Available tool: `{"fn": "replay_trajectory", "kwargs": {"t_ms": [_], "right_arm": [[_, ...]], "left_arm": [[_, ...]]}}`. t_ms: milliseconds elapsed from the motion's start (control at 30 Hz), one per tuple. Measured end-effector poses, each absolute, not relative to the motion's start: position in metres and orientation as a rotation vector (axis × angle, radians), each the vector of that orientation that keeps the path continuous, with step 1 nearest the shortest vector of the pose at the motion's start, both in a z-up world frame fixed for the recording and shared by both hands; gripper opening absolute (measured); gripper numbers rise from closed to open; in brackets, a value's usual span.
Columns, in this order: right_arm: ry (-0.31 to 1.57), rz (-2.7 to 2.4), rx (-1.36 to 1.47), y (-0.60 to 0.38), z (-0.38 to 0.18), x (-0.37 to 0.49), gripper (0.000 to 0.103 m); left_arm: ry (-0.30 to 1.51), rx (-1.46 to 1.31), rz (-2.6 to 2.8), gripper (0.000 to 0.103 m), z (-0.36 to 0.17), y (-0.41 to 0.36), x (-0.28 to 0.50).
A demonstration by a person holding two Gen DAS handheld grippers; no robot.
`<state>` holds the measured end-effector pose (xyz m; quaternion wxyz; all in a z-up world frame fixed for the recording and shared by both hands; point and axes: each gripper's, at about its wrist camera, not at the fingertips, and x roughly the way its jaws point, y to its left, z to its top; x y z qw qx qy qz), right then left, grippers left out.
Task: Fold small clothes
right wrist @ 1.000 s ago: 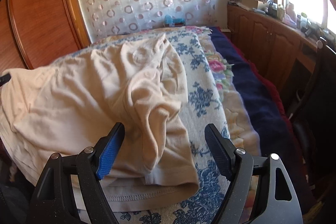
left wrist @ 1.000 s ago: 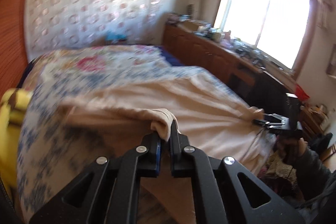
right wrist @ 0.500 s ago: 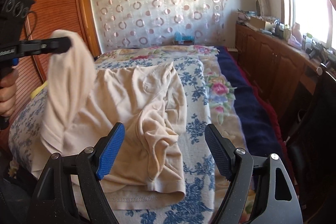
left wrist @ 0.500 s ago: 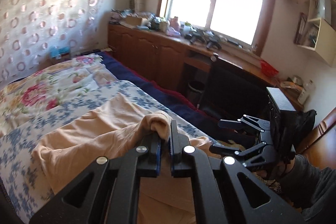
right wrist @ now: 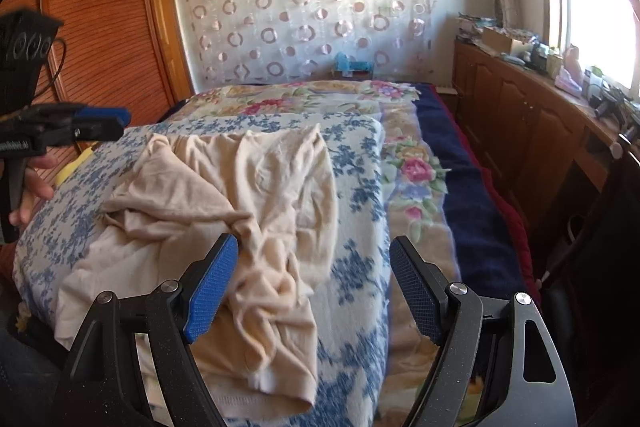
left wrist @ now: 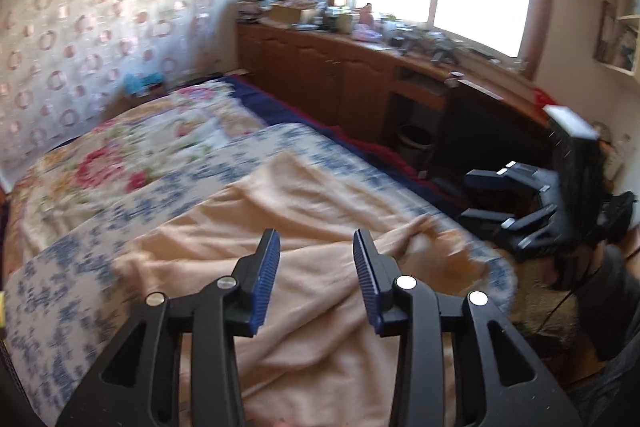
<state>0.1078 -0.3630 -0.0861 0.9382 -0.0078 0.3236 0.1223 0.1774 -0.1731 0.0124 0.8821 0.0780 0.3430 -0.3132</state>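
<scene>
A beige garment point(right wrist: 248, 195) lies crumpled on the blue-flowered blanket point(right wrist: 360, 187) at the near end of the bed; it also shows in the left wrist view point(left wrist: 304, 251). My left gripper point(left wrist: 316, 255) is open and empty just above the cloth; it also shows at the left edge of the right wrist view point(right wrist: 100, 123). My right gripper point(right wrist: 314, 263) is open and empty above the garment's bunched right side, and shows at the bed's right edge in the left wrist view point(left wrist: 480, 195).
A floral quilt point(right wrist: 320, 99) and a dark blue blanket point(right wrist: 472, 195) cover the rest of the bed. A cluttered wooden cabinet point(right wrist: 540, 115) runs under the window on the right. A wooden wardrobe point(right wrist: 92, 27) stands on the left.
My left gripper has opened and let go of the garment's corner, and the cloth has dropped onto the bed. The right gripper has stayed open, lifted slightly back.
</scene>
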Motion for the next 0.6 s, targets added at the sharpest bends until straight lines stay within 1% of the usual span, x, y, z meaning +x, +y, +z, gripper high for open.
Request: {"fn": "replay_trajectory", "kwargs": {"t_ms": [200,433,600], "right_arm": [[0.694,0.330,-0.054,-0.322,-0.082,0.140,0.080],[0.756,0.460,-0.112,-0.234,-0.087,0.170,0.080],[0.807,0.551,-0.139,-0.172,-0.101,0.181,0.080]], "left_arm": [[0.779,0.118,-0.543,0.038,-0.024,-0.106,0.183],[0.844,0.117,-0.440,0.038,-0.058,-0.039,0.189],[0.895,0.150,-0.383,0.038,-0.080,-0.008,0.197]]}}
